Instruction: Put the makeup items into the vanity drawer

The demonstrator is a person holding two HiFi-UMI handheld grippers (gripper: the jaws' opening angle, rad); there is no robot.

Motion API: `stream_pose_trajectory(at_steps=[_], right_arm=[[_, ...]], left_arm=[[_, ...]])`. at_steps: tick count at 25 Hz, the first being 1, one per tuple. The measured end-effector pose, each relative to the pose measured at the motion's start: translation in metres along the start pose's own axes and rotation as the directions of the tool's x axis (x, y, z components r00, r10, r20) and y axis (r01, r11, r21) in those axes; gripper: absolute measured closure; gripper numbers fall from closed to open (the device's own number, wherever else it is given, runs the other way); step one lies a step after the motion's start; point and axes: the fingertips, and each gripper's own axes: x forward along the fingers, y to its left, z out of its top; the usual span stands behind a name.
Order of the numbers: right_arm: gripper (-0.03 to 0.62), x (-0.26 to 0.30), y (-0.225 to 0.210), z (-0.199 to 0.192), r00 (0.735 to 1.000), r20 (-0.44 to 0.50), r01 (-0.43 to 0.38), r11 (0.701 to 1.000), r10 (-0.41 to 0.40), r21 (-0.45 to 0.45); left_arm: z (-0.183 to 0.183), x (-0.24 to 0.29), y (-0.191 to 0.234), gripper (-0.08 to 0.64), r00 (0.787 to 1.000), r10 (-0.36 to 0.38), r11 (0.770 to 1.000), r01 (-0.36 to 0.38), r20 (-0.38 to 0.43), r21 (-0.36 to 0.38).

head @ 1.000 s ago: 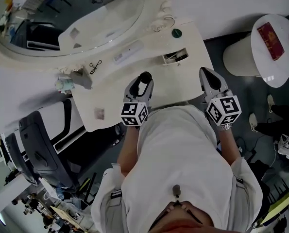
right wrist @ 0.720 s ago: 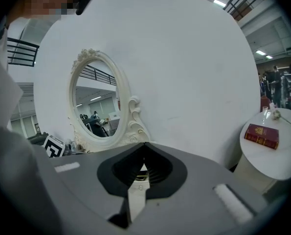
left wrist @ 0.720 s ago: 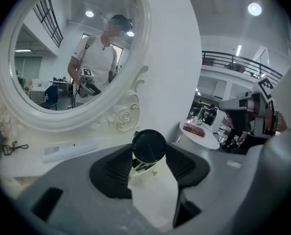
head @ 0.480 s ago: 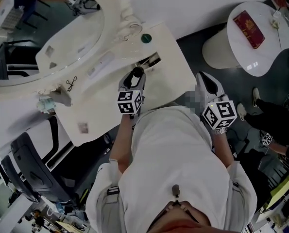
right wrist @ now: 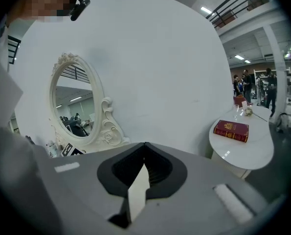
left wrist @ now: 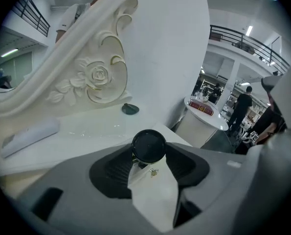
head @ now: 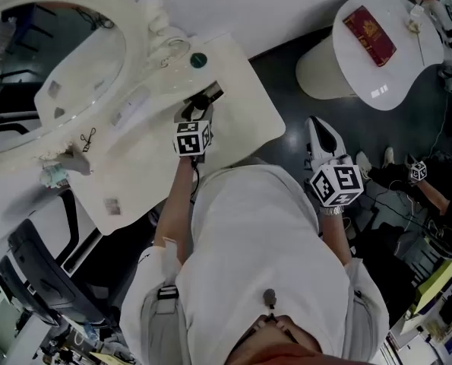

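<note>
Vanity top (head: 241,120), white, under an oval mirror (head: 51,59); round side table (head: 393,67) well apart to the right, red book (head: 370,25) on it.

Left gripper (head: 197,115) over the vanity, just beside the small open compartment (head: 210,94) (the drawer, as I read it). Its tongs pinch a black round-topped item (left wrist: 148,145), pads on both sides.

Right gripper (head: 317,128) off the vanity, over dark floor; tongs pressed together, nothing between them.

Progress, as a judgement: early to middle. One item is in hand and close to the drawer, not yet put in. On the top there remain a white tube (head: 131,111), a dark round disc (head: 199,60) near the mirror foot, and a small clip (head: 87,139). Drawer contents cannot be made out.

Against the frame a second ago: the left gripper was at the near edge of the vanity, already carrying the black item; it now sits further in, by the drawer. The right gripper was at the vanity's near right edge; now clear of it. The whole view has swung too.
</note>
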Motion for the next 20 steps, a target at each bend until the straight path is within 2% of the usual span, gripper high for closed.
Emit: stream_pose_trajectory(at_steps=[4, 12, 20], right_arm=[[0.586, -0.001, -0.005, -0.001, 1.0, -0.006, 0.006, 1.0, -0.006, -0.006], [0.586, -0.003, -0.007, -0.004, 1.0, -0.02, -0.004, 1.0, 0.004, -0.011], [0.586, 0.004, 0.006, -0.006, 0.998, -0.042, -0.051, 0.998, 0.05, -0.032]], left_arm=[[-0.008, 0.014, -0.003, 0.344, 0.999, 0.014, 1.0, -0.014, -0.037, 0.012], [-0.012, 0.028, 0.001, 0.344, 0.997, 0.04, 0.999, -0.04, -0.061, 0.001], [-0.015, 0.025, 0.01, 0.341, 0.998, 0.052, 0.997, -0.053, -0.027, -0.053]])
